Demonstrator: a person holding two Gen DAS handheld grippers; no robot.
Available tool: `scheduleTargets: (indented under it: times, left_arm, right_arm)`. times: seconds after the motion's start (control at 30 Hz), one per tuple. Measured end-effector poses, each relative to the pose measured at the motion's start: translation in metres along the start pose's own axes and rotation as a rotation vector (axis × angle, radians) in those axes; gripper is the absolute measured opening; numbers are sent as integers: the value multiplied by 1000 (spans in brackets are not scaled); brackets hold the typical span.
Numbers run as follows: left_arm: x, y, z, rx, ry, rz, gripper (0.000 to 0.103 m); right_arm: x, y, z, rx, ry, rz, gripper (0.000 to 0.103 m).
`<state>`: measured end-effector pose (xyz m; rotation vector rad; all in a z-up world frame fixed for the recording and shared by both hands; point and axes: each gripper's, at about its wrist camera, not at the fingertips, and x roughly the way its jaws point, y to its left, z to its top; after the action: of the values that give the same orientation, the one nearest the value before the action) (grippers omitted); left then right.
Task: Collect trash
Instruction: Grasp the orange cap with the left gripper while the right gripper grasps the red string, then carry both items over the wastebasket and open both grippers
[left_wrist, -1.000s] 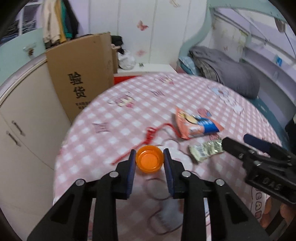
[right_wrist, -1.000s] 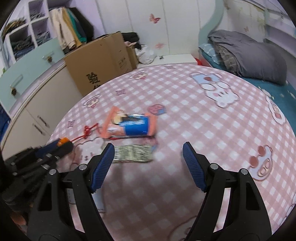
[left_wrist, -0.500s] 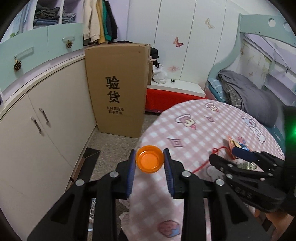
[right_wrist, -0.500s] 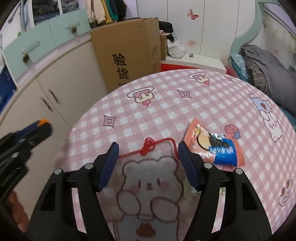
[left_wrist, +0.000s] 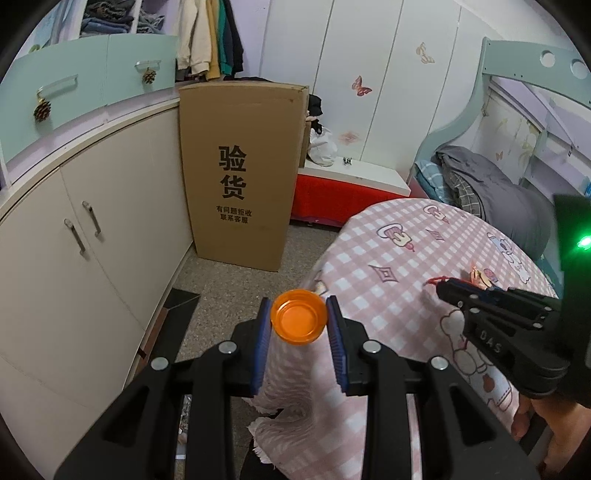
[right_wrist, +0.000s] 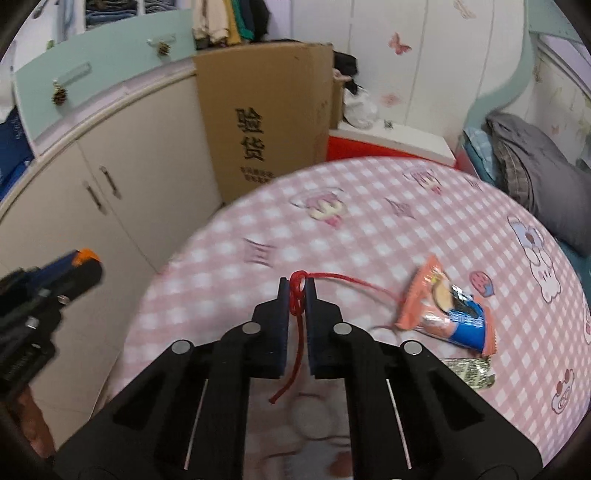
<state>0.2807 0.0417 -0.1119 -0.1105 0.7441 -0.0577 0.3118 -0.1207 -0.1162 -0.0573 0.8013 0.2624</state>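
Observation:
My left gripper (left_wrist: 298, 318) is shut on an orange bottle cap (left_wrist: 298, 322), held over the edge of the pink checked table (left_wrist: 399, 266) with the floor beyond. My right gripper (right_wrist: 296, 291) is shut on a knotted red string (right_wrist: 297, 295); one end trails to the right across the cloth, the other hangs down between the fingers. An orange and blue snack wrapper (right_wrist: 448, 314) lies right of the string, and a green-grey wrapper (right_wrist: 471, 371) below it. The right gripper (left_wrist: 441, 290) also shows at the right of the left wrist view, the left gripper (right_wrist: 86, 264) at the left of the right wrist view.
A tall cardboard box (left_wrist: 240, 173) stands on the floor against cream cabinets (left_wrist: 92, 251). A red and white low bench (left_wrist: 347, 188) sits behind the table, with a bed and grey bedding (left_wrist: 491, 192) at right. A hand (left_wrist: 554, 435) holds the right gripper.
My right gripper went from wide open to shut on the red string knot. Both grippers swung left toward the table's edge, the left one carrying the cap from above the cloth to beyond the edge.

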Motion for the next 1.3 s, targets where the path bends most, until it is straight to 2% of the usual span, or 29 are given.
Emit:
scheduleTargets:
  times: [0.27, 0.5, 0.73, 1.03, 1.1, 1.17, 1.23, 1.3]
  left_arm:
    - [-27, 46, -7, -45, -33, 18, 29]
    - [-41, 102, -21, -112, -33, 75, 29]
    - [-30, 171, -49, -193, 29, 154, 29]
    - [8, 233, -82, -245, 139, 240, 30]
    - [16, 242, -88, -253, 168, 251, 40]
    - [21, 247, -91, -254, 180, 270, 56]
    - [25, 252, -95, -258, 191, 282, 64]
    - [27, 256, -98, -267, 196, 282, 65]
  right_arm:
    - [-21, 66, 14, -33, -30, 136, 8]
    - [-7, 145, 5, -110, 2, 237, 8]
    - [30, 216, -15, -166, 61, 306, 8]
    - [88, 259, -40, -137, 148, 336, 8]
    - [97, 264, -43, -137, 168, 337, 8]
    - [104, 267, -46, -135, 184, 338, 8]
    - [107, 267, -47, -134, 195, 341, 8]
    - [110, 269, -50, -137, 201, 340, 8]
